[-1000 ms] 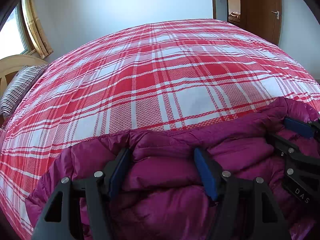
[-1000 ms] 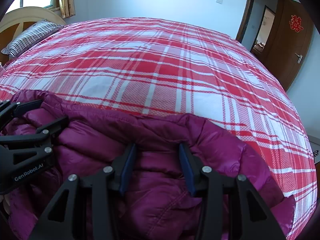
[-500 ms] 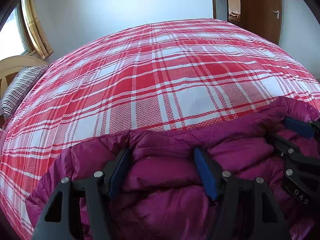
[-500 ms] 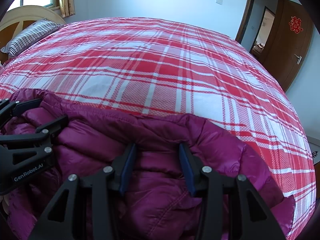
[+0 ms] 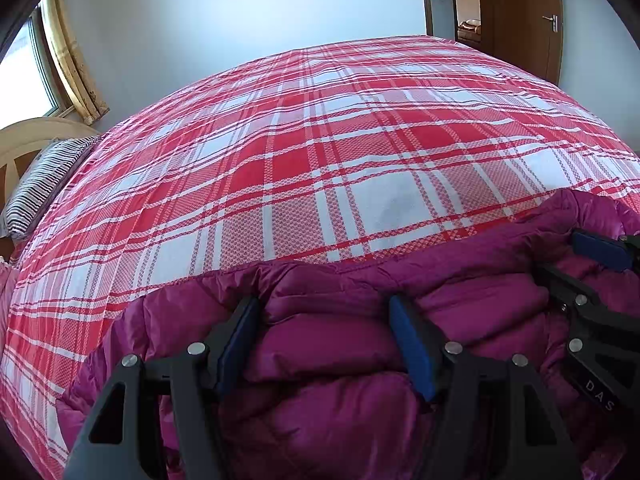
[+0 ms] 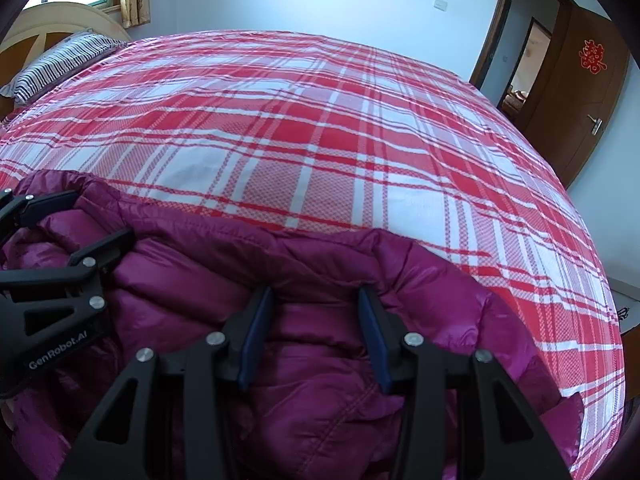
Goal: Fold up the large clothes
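A magenta quilted down jacket lies bunched at the near edge of a bed with a red and white plaid sheet. My left gripper stands over the jacket's far edge, jaws apart with puffy fabric bulging between them. My right gripper does the same further right on the jacket, jaws apart around a fold. Each gripper shows in the other's view: the right one and the left one. Whether either pinches the fabric is unclear.
A striped pillow and a wooden headboard lie at the left. A brown door and an open doorway are at the far right. The bed's right edge drops to the floor.
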Motion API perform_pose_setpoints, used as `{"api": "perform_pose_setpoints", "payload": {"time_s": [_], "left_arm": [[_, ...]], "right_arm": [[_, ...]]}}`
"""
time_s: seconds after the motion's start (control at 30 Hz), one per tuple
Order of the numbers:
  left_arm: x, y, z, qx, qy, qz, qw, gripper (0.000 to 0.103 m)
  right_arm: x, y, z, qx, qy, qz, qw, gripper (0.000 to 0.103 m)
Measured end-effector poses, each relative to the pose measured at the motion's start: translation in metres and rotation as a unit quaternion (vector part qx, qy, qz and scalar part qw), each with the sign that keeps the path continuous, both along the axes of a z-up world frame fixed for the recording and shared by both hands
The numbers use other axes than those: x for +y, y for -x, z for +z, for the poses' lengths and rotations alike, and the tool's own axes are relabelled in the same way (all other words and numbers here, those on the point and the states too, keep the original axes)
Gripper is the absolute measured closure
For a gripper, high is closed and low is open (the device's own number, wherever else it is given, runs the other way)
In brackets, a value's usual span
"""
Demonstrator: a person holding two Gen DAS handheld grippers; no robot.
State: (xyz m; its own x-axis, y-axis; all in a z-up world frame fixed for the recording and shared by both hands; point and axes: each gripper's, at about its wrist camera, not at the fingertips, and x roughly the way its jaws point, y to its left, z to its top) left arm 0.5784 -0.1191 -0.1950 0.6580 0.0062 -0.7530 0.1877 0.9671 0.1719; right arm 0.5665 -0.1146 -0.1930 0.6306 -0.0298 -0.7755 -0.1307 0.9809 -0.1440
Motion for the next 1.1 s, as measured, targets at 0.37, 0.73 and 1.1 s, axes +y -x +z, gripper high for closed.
{"api": "perform_pose_setpoints", "payload": {"time_s": [0.37,0.73,1.1], "left_arm": [[-0.004,-0.003,0.0,0.0,-0.018,0.006,0.9998,0.028],[0.033,0.057,0.08,-0.029,0.068,-0.019,0.997,0.024],[0.156,0.338,0.054,0.005,0.117,-0.025,0.9928,0.024]], "right_arm": [[0.0,-0.003,0.0,0.003,-0.005,0.001,1.0,0.055],[-0.041,0.045,0.046,-0.023,-0.09,0.005,0.996,0.035],[-0.124,0.313,0.055,-0.016,-0.151,-0.034,0.988,0.026]]}}
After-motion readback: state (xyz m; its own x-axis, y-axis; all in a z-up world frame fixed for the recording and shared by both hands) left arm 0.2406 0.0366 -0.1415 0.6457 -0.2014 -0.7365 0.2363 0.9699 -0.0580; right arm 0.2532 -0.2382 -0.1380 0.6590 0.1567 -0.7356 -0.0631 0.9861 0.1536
